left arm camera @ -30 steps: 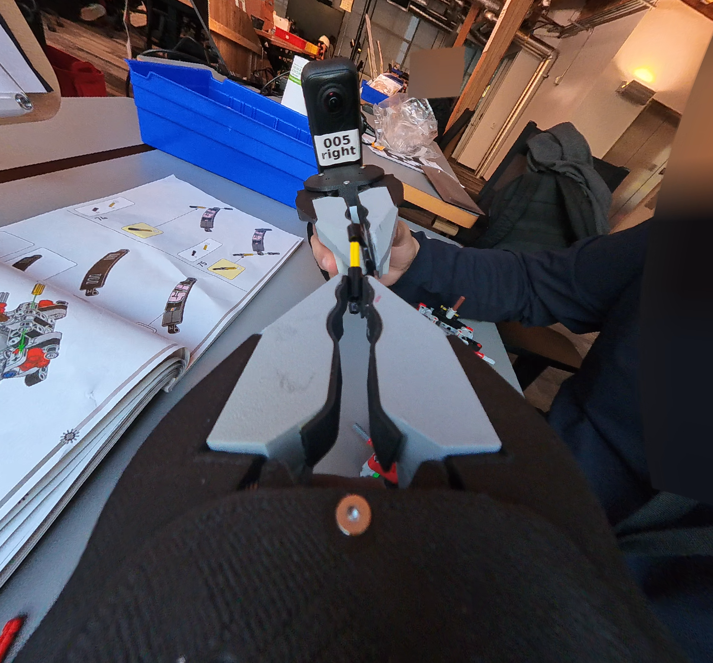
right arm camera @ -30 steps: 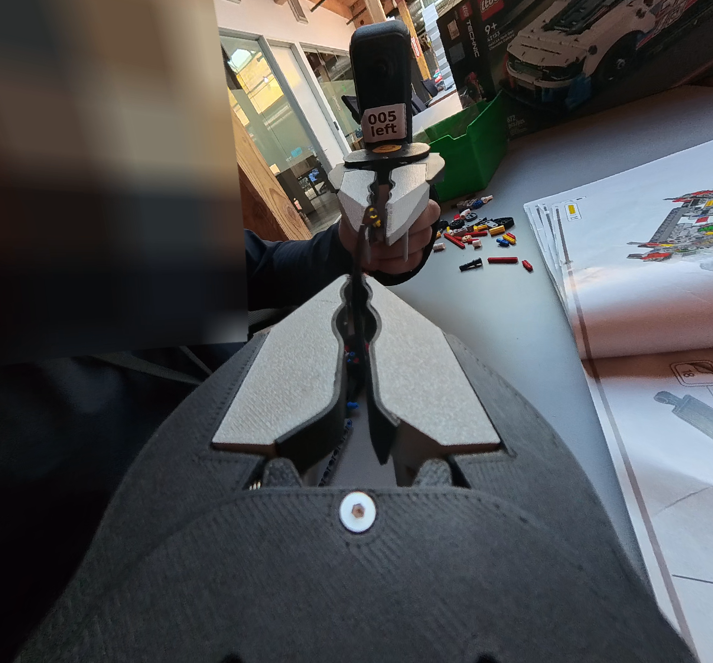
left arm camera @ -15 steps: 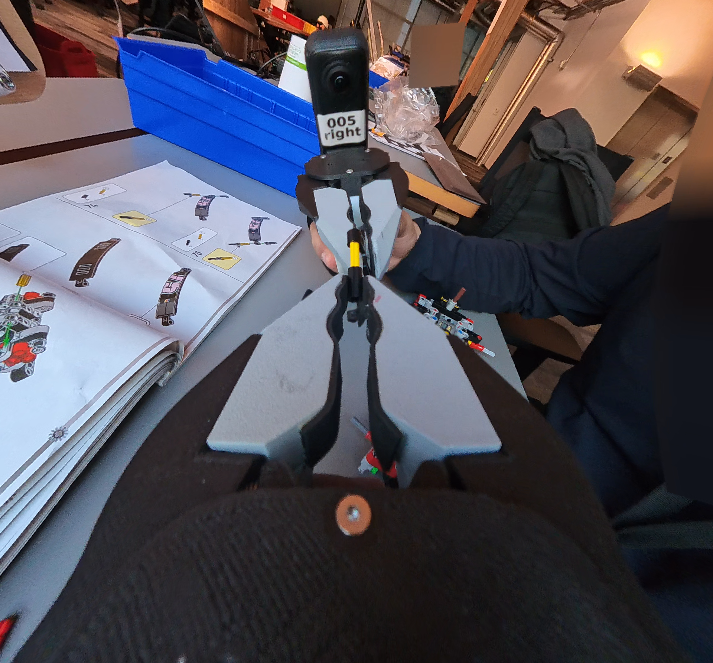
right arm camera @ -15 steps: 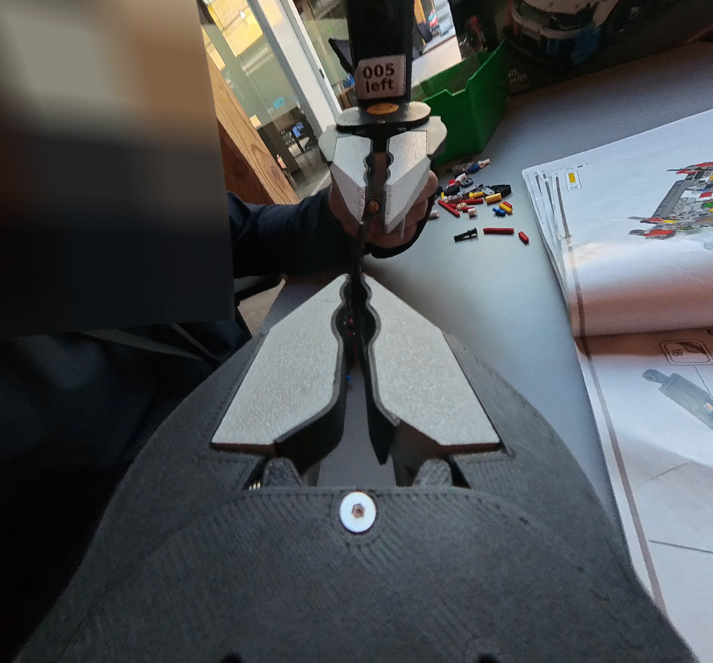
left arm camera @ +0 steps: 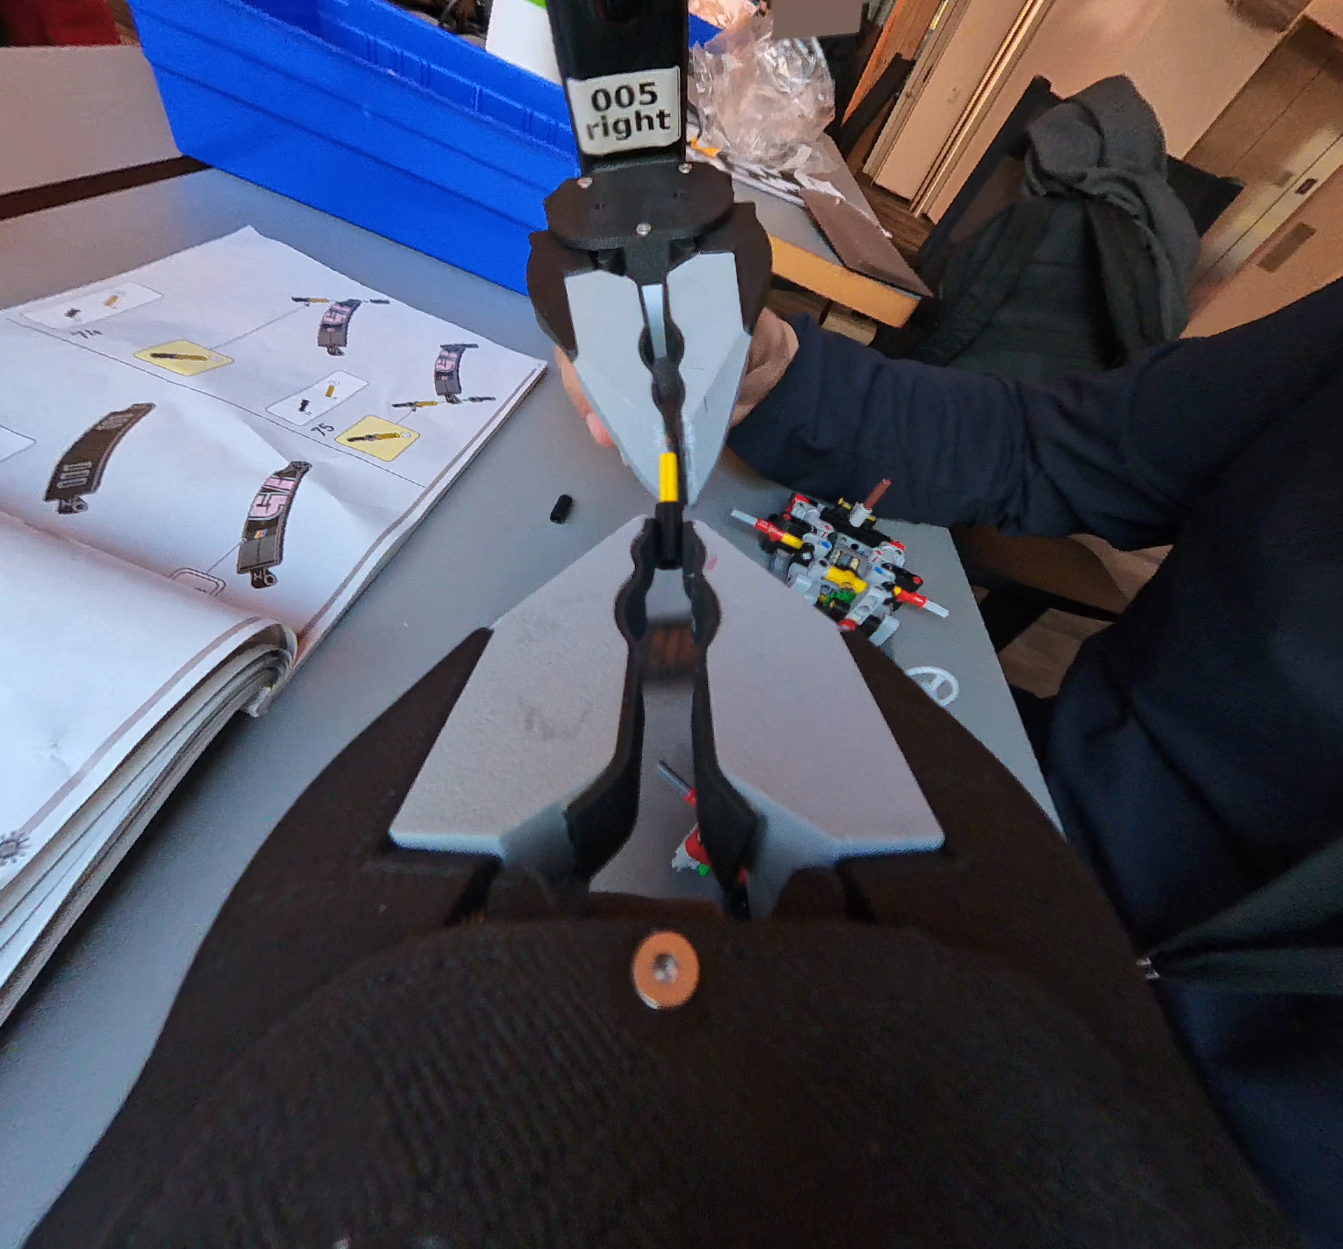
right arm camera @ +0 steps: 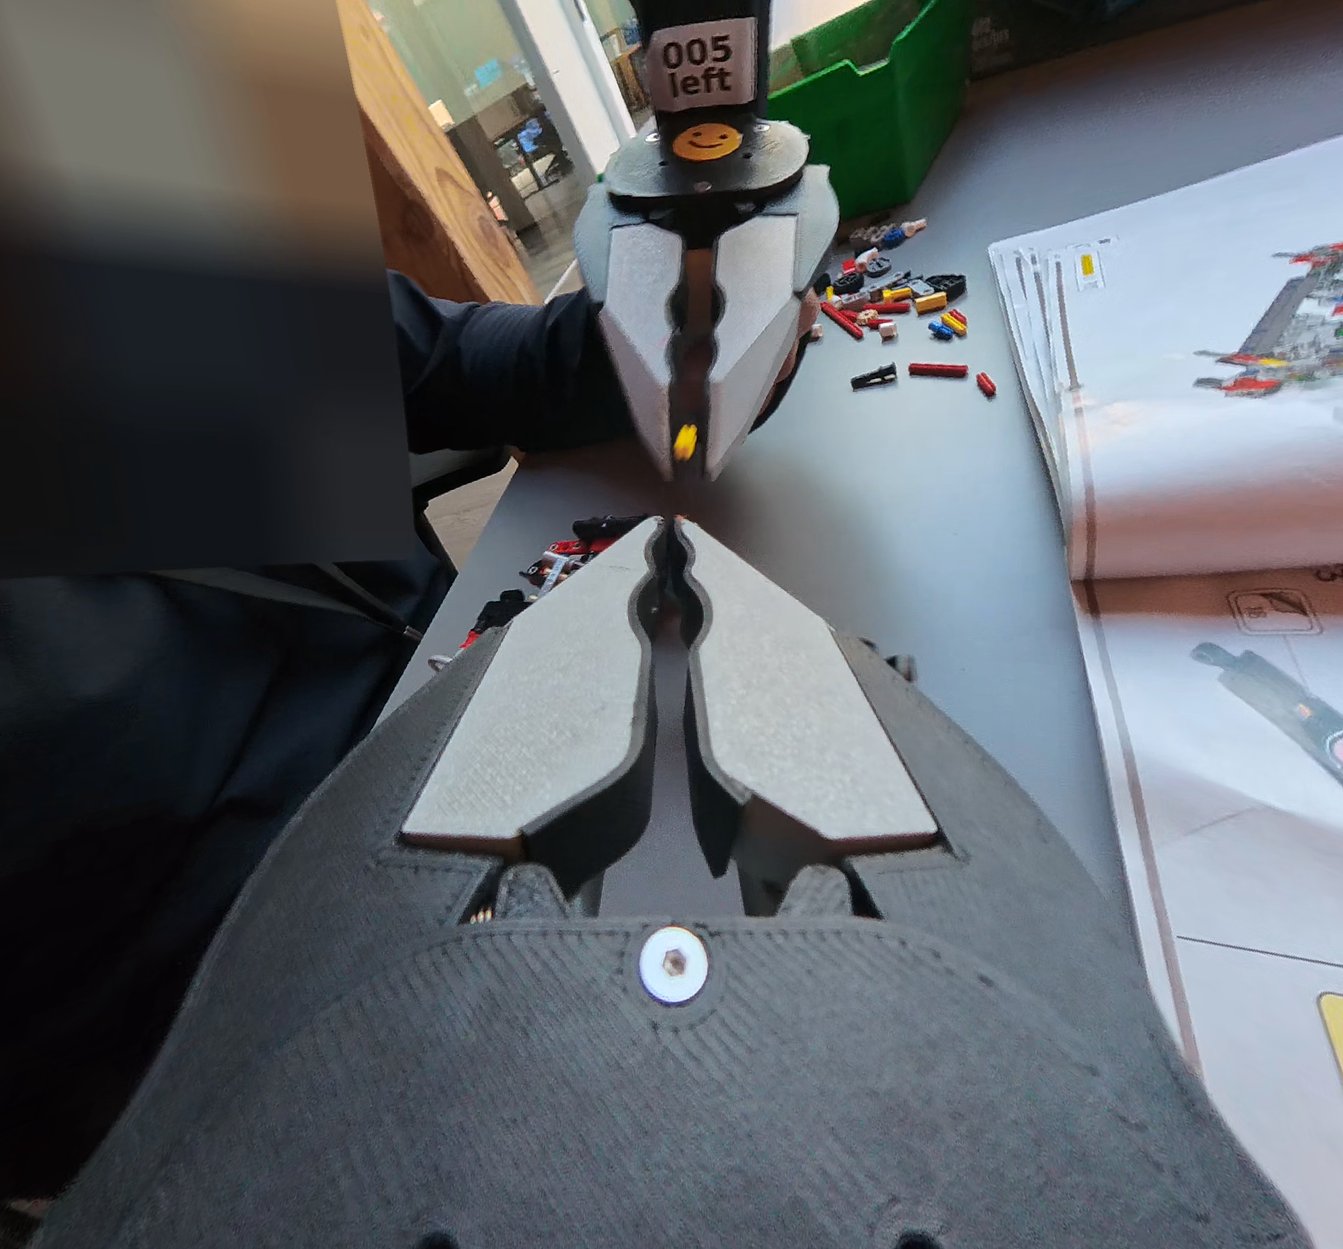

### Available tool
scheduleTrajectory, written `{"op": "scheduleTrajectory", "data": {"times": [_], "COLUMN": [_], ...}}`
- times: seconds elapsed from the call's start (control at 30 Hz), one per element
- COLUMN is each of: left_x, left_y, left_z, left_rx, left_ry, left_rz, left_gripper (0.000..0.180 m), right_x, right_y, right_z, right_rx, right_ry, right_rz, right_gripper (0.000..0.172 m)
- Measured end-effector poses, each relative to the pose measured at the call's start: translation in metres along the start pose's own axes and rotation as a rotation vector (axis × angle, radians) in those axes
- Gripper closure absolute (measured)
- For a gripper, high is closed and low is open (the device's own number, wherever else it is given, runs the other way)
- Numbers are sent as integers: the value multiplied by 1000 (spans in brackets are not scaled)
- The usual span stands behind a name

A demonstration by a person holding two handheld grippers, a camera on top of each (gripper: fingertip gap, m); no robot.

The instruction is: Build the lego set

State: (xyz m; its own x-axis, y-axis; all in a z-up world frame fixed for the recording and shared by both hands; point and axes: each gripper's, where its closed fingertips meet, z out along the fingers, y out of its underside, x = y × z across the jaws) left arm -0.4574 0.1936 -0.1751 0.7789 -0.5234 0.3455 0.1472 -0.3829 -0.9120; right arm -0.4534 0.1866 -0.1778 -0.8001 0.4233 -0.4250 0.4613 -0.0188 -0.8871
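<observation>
Left wrist view: the left gripper [left arm camera: 666, 545] pinches a small black connector piece [left arm camera: 666, 536] at its fingertips, the fingers narrow and pressing on it, while the right gripper [left arm camera: 672, 480] opposite holds a thin yellow axle [left arm camera: 667, 474] end-on to that piece, the two parts meeting tip to tip above the grey worktop [left arm camera: 450, 581]. A loose black pin [left arm camera: 560, 508] lies on the worktop just beside them, an open instruction booklet [left arm camera: 218, 458] to the left, a half-built brick assembly [left arm camera: 843, 560] to the right, a blue bin [left arm camera: 349, 109] behind. Right wrist view: the right gripper [right arm camera: 670, 523] shows its fingers drawn almost together, and what they pinch cannot be made out from this side; facing it, the left gripper [right arm camera: 687, 469] shows a yellow end [right arm camera: 685, 441] between its fingers. Scattered small bricks [right arm camera: 901, 302] lie near a green bin [right arm camera: 879, 109]. Both parts are gripped only at the very tips, so a slight misalignment or sideways push could likely twist one free and drop it to the worktop.
</observation>
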Motion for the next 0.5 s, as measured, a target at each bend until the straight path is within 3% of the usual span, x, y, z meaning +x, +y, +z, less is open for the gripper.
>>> {"op": "scheduleTrajectory", "data": {"times": [0.17,0.3,0.5], "left_x": [-16,-29,-37], "left_y": [18,14,18], "left_z": [0,-14,-15], "left_rx": [-125,-137,-145], "left_ry": [-115,-195,-208], "left_rz": [77,125,88], "left_gripper": [177,177,177], "right_x": [19,9,11], "right_y": [15,17,62], "right_z": [2,3,25], "right_rx": [-90,-159,-470], "right_ry": [111,137,240], "right_rz": [1,-105,-316], "right_gripper": [172,155,142]}}
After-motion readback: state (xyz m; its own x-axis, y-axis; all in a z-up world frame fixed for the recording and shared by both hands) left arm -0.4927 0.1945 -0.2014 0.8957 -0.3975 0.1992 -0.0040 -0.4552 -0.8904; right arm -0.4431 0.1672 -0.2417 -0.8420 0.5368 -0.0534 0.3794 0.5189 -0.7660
